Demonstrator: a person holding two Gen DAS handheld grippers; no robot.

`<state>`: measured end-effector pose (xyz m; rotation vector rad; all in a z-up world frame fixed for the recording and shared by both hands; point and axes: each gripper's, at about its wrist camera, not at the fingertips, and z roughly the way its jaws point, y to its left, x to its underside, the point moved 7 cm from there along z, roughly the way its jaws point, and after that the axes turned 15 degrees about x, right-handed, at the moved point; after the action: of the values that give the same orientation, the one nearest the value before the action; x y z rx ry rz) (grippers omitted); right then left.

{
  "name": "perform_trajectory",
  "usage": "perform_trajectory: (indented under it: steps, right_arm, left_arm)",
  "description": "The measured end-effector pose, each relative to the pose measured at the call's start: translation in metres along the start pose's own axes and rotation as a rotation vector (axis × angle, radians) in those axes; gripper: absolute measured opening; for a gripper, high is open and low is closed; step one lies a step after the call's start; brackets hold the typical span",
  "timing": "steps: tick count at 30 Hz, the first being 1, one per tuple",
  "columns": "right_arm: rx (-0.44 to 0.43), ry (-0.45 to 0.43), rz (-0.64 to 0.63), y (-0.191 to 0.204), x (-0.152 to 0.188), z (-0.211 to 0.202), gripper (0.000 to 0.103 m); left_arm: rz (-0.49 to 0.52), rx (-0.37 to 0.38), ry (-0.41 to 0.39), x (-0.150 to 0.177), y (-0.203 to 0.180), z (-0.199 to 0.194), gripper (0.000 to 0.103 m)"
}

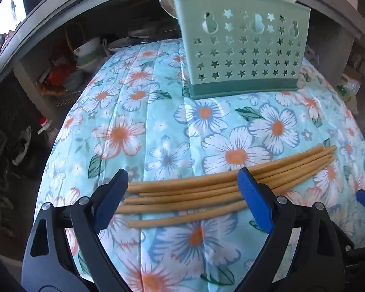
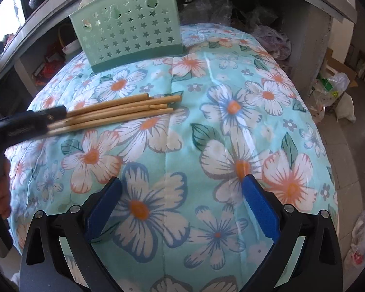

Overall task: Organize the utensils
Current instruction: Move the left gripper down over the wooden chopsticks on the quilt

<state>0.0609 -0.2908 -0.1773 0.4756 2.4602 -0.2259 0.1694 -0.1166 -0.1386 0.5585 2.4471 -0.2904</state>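
Observation:
Several wooden chopsticks (image 1: 194,192) lie in a loose row across the floral cloth, also seen in the right wrist view (image 2: 124,110). My left gripper (image 1: 182,187) is open, its blue pads on either side of the chopsticks' middle, just above them. A green holder with star-shaped holes (image 1: 241,53) stands upright at the far side of the cloth; it also shows in the right wrist view (image 2: 129,31). My right gripper (image 2: 182,197) is open and empty over bare cloth, to the right of the chopsticks.
The floral cloth (image 1: 163,126) covers a raised surface that drops off at its edges. Behind it, shelves hold bowls and clutter (image 1: 87,53). Plastic bags (image 2: 333,85) lie on the floor at the right.

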Motion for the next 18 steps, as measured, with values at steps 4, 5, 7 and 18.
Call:
perform_trajectory:
  steps: [4,5,7,18]
  right_arm:
    - [-0.021,-0.004,0.026,-0.005,0.003,-0.002,0.097]
    - [-0.020,-0.006,0.023,-0.005,0.004,-0.003,0.097]
    - [-0.017,-0.013,0.001,-0.003,0.008,-0.006,0.097]
    - [-0.027,-0.049,-0.001,-0.005,0.015,-0.010,0.097]
  left_arm:
    - [0.081,-0.075,-0.004,0.000,-0.008,-0.001,0.088]
    - [0.100,-0.090,-0.008,0.002,-0.011,-0.004,0.088]
    - [0.132,-0.113,-0.018,0.006,-0.016,-0.011,0.088]
    - [0.236,-0.159,-0.047,0.029,-0.033,-0.031,0.088]
